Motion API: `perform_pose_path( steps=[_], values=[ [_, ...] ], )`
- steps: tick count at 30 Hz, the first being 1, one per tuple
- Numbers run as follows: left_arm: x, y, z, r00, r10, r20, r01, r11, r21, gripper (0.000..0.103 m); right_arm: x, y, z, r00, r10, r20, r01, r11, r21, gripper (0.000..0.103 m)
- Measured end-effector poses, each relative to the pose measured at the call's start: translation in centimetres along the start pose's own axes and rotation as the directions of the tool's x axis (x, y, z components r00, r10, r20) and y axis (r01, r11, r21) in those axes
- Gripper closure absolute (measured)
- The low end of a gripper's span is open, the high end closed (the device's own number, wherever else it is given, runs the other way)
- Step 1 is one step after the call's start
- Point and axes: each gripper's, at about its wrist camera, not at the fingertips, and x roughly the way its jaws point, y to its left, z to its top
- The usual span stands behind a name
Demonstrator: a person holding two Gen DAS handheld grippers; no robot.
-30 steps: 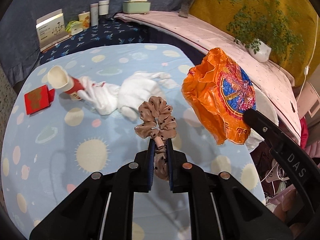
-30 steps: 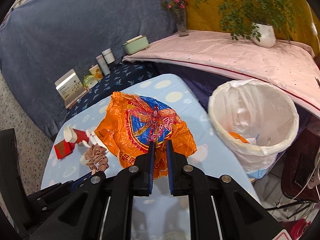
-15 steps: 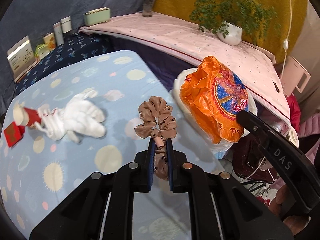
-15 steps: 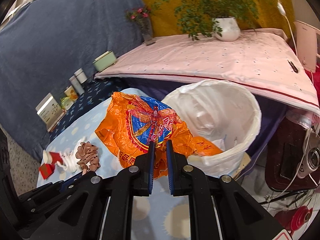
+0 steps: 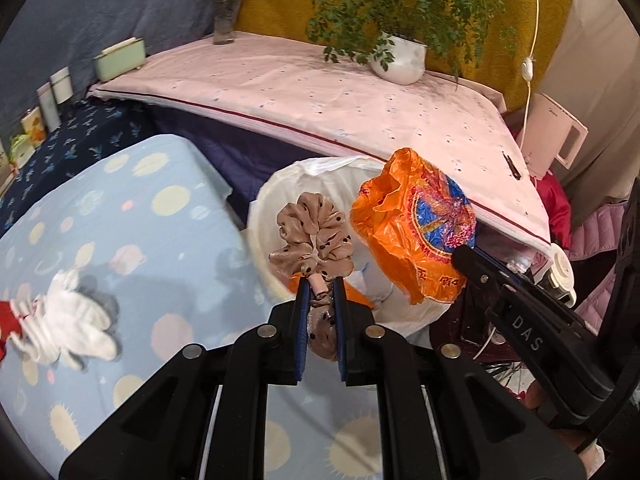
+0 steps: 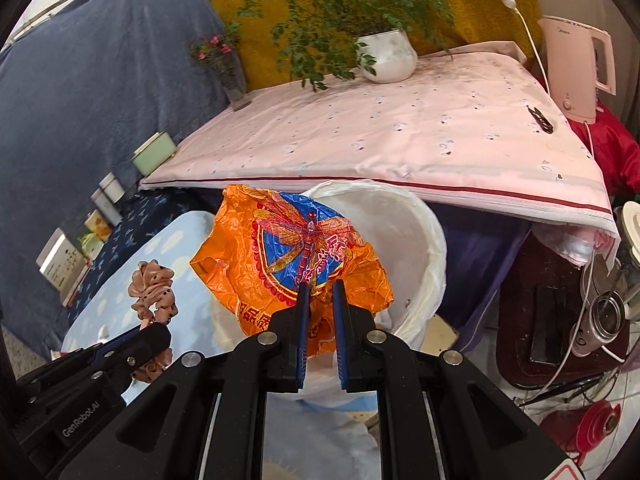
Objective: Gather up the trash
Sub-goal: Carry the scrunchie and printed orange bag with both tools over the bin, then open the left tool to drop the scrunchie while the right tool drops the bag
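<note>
- Tan satin scrunchie with dark dots (image 5: 312, 240) sits at the centre of the left wrist view, pinched at its lower end between the blue-padded jaws of the left gripper (image 5: 319, 300); its ruffled loop stands upward from the jaws, long axis running up the frame.
- Behind the scrunchie is the white-lined round trash bin (image 5: 276, 200), mid-frame, just beside the edge of the pale blue table cover with sun and planet prints (image 5: 132, 208).
- Crumpled orange plastic bag with a blue dragonfly emblem (image 6: 296, 256) fills the centre of the right wrist view, clamped at its lower edge by the right gripper (image 6: 319, 300), jaws pressed on the film; the bag spreads upward and leftward, in front of the bin's left rim.
- White crumpled cloth (image 5: 72, 320) lies on the cover at the left edge of the left wrist view.
- White pot holding a green trailing plant (image 6: 386, 56) stands on the pink sheet, upper centre of the right wrist view.
</note>
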Motion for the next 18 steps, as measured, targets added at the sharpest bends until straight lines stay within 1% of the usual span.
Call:
perform_pose_path(
  steps=[5,9,10,11,12,13,14,15,16,18],
  values=[
    [2.3,-0.6,1.2,0.999,-0.037,-0.016,0.037,0.999,0.0,0.092,1.7,-1.2,0.8,1.0,-0.025,-0.012,0.025,1.0,0.009,0.092],
    [3.7,-0.9,1.7,0.998,-0.06,-0.032,0.059,0.998,-0.005,0.088,2.7,-1.2,1.2,0.999,-0.03,-0.019,0.03,1.0,0.006,0.091],
    [3.8,-0.9,1.7,0.998,-0.058,-0.03,0.058,0.998,-0.004,0.084,3.0,-1.1,1.3,0.999,-0.029,-0.021,0.029,1.0,0.005,0.088],
    [4.0,-0.8,1.8,0.998,-0.048,-0.028,0.048,0.999,-0.005,0.078,3.2,-1.0,1.4,0.999,-0.028,-0.022,0.028,1.0,0.005,0.086],
    [4.0,-0.8,1.9,0.999,-0.041,-0.024,0.041,0.999,-0.01,0.064,3.3,-0.9,1.4,0.999,-0.031,-0.019,0.032,0.999,0.008,0.085],
    [3.9,-0.7,1.9,0.999,-0.037,-0.018,0.037,0.999,-0.017,0.054,3.4,-0.9,1.5,0.999,-0.03,-0.016,0.03,0.999,0.012,0.083],
    [3.8,-0.6,2.0,0.999,-0.034,-0.01,0.034,0.999,-0.024,0.051,3.4,-0.8,1.5,1.0,-0.027,-0.015,0.027,1.0,0.015,0.081],
    [3.7,-0.4,1.9,1.0,-0.024,-0.003,0.024,0.999,-0.028,0.046,3.4,-0.8,1.5,1.0,-0.027,-0.012,0.027,0.999,0.017,0.075],
    [3.6,-0.2,2.0,1.0,-0.016,-0.002,0.015,0.999,-0.028,0.045,3.4,-0.7,1.6,0.999,-0.031,-0.008,0.031,0.999,0.018,0.07],
    [3.4,0.2,1.9,1.0,-0.001,-0.004,0.001,1.0,-0.03,0.045,3.1,-0.5,1.5,1.0,-0.031,0.0,0.031,0.999,0.018,0.067]
  ],
)
